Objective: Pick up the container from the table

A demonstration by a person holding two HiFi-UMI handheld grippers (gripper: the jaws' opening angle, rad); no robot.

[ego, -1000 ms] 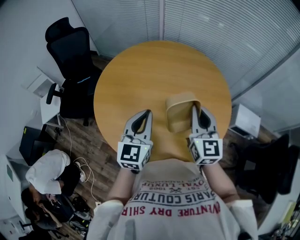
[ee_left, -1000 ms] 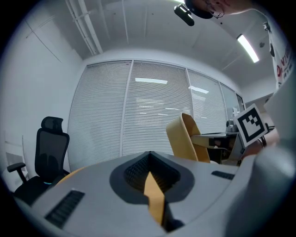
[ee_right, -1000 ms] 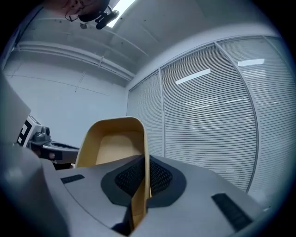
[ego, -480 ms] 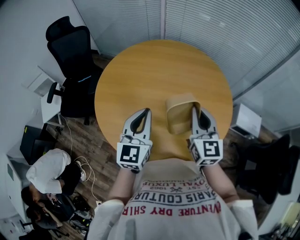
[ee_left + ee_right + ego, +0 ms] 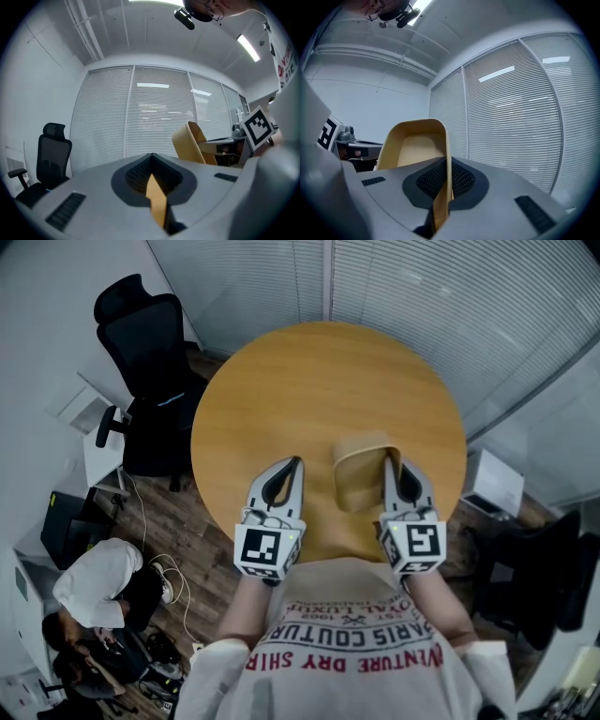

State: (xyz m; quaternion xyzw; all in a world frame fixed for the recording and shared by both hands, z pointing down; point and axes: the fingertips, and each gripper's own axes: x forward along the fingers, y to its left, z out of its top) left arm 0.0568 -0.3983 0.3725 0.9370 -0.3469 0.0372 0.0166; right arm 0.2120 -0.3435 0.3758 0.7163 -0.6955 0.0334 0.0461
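The tan container [image 5: 364,470] lay with its long axis running forward, parallel to the right gripper [image 5: 391,461]. That gripper's jaws were pinching the container's right wall, so the body of the container hung just to their left. The left gripper [image 5: 296,465] was pressed together and empty, and the container stood apart on its right. The lift looked to be the right hand's job.

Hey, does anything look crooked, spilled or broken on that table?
The container leans askew rather than sitting level: the right gripper pinches it by one wall. Nothing spilled or damaged shows on the table.
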